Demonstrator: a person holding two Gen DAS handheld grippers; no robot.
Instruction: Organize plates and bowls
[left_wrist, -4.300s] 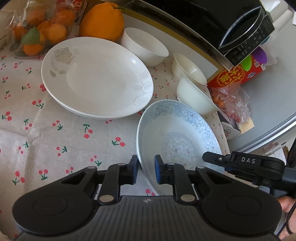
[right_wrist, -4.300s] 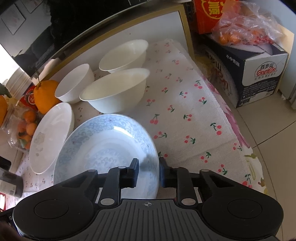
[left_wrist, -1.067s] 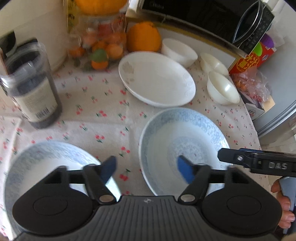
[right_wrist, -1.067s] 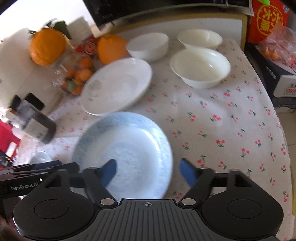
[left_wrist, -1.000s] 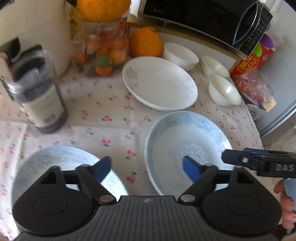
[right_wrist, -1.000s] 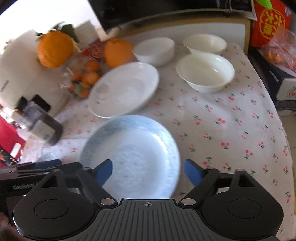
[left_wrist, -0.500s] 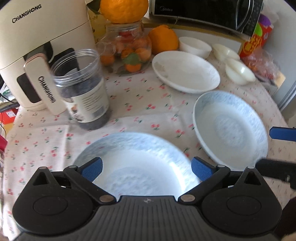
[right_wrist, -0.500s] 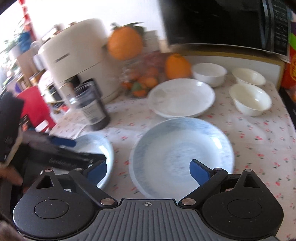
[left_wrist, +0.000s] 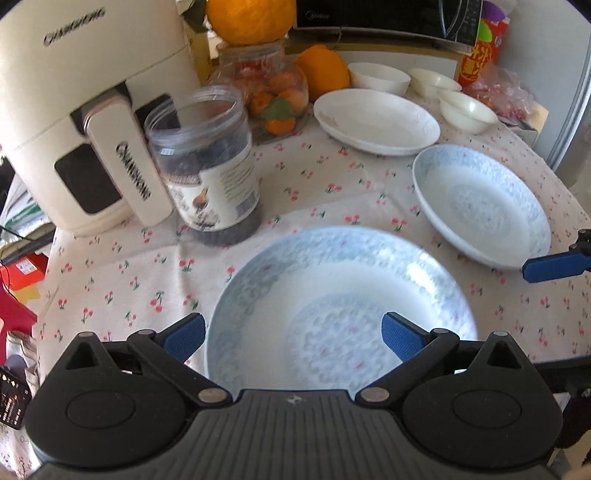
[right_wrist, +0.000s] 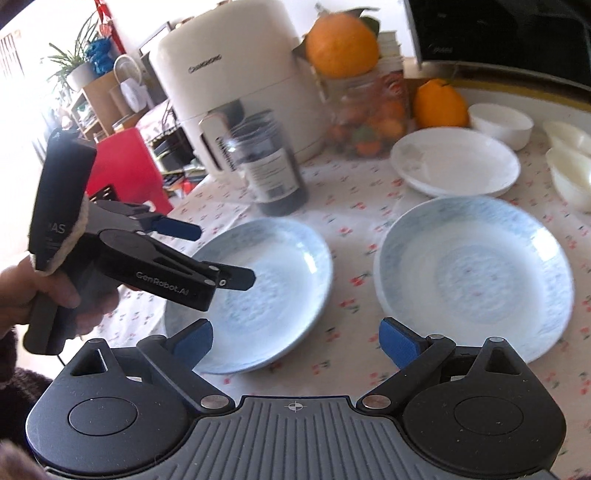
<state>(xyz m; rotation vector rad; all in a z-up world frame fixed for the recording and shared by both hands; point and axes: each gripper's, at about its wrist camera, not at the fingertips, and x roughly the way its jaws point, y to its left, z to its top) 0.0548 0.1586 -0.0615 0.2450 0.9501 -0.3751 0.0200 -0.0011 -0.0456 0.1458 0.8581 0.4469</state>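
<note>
Two blue-patterned plates lie side by side on the cherry-print cloth. The left blue plate (left_wrist: 343, 306) (right_wrist: 258, 291) sits right under my left gripper (left_wrist: 291, 336) (right_wrist: 218, 254), which hangs open over it with nothing held. The right blue plate (left_wrist: 480, 206) (right_wrist: 472, 273) lies free. My right gripper (right_wrist: 295, 339) is open above the cloth between the two plates, empty; one of its blue fingers (left_wrist: 554, 262) shows in the left wrist view. Behind are a white plate (left_wrist: 376, 122) (right_wrist: 454, 164) and three white bowls (left_wrist: 378, 77) (left_wrist: 434, 83) (left_wrist: 467, 110).
A cream air fryer (left_wrist: 85, 110) and a clear jar with dark contents (left_wrist: 210, 166) stand at the back left. A glass jar of fruit (left_wrist: 277, 96), big oranges (left_wrist: 325, 74) and a microwave (left_wrist: 388, 18) line the back. A hand (right_wrist: 55, 295) holds the left gripper.
Both grippers were shut on the right blue plate's rim; they have let go, opened wide and swung left. The left blue plate, air fryer and jar have come into view.
</note>
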